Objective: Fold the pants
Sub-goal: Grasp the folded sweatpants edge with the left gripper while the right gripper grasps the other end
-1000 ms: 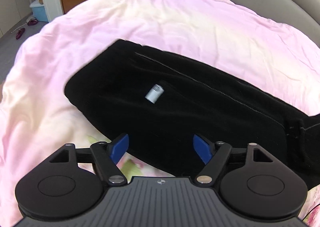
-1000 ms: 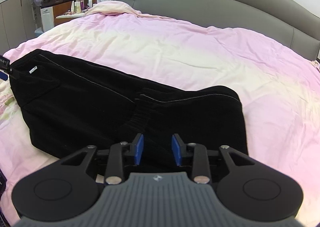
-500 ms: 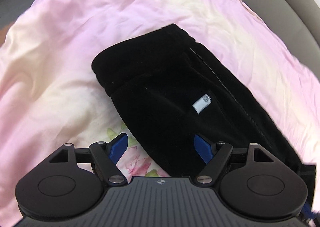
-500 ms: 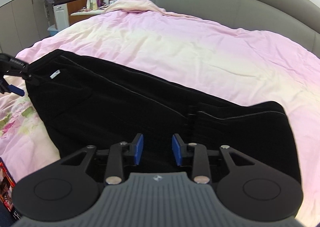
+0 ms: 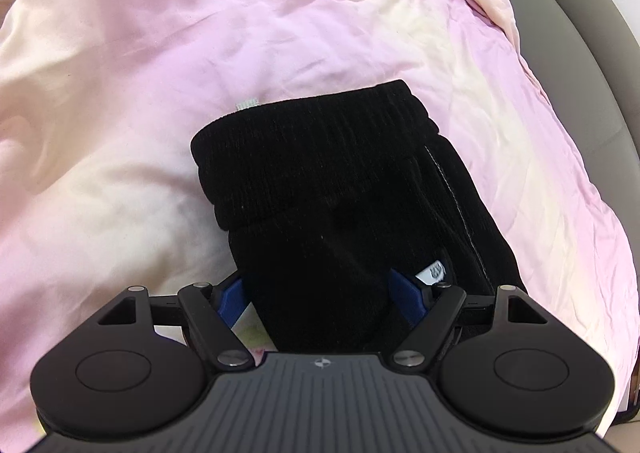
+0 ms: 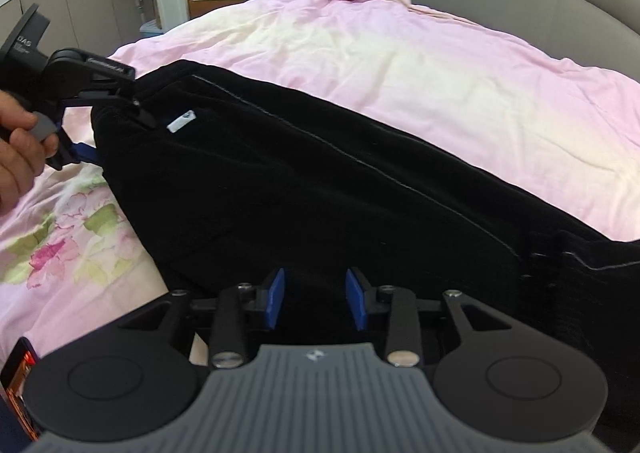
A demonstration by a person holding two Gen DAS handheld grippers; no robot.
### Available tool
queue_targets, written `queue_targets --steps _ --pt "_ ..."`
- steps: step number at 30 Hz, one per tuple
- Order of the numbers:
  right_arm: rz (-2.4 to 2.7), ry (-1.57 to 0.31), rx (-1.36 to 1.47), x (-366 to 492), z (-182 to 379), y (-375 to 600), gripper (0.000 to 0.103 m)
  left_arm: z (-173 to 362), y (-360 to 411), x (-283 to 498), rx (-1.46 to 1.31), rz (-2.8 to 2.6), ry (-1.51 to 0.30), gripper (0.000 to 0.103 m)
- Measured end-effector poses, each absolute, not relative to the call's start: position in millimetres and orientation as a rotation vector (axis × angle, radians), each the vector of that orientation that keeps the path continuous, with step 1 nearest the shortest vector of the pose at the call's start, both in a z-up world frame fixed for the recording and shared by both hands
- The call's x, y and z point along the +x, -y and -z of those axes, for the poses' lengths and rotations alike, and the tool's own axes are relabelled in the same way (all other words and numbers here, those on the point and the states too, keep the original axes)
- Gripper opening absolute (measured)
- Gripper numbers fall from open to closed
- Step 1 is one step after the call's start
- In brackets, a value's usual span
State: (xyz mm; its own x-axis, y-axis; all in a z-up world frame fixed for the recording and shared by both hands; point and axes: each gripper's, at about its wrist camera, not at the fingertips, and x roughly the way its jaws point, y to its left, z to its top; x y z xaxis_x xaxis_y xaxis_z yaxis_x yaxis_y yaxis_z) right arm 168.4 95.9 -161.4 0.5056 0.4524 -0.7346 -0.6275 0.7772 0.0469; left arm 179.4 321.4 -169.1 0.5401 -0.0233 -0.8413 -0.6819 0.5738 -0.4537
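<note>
Black pants (image 6: 320,189): lay lengthwise across the pink bed cover (image 6: 440,65), waistband end nearest the left claw (image 5: 320,295). Left claw: spread wide, straddling the waistband end, pads not pressing. Right claw (image 6: 316,297): narrow gap, jaws just opening, poised over the pants' near edge, gripping nothing.

Black ribbed pants (image 6: 320,189), lying lengthwise across pink bedding, small white label showing, far end seemingly folded
</note>
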Motion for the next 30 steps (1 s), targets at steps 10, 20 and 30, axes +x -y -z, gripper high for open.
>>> queue_targets --steps 10,20,30 --pt "-0.705 -0.834 -0.162 182.0 176.7 -124.4 0.033 187.8 -323.8 193.1 -0.922 -0.463 -0.916 0.089" --pt "-0.728 -0.781 -0.134 174.6 183.6 -138.7 0.031 184.6 -328.3 174.7 -1.025 -0.492 -0.811 0.049" --pt "-0.775 -0.806 -0.149 165.8 211.2 -160.7 0.036 142.2 -281.6 178.4 -0.665 -0.403 -0.744 0.043"
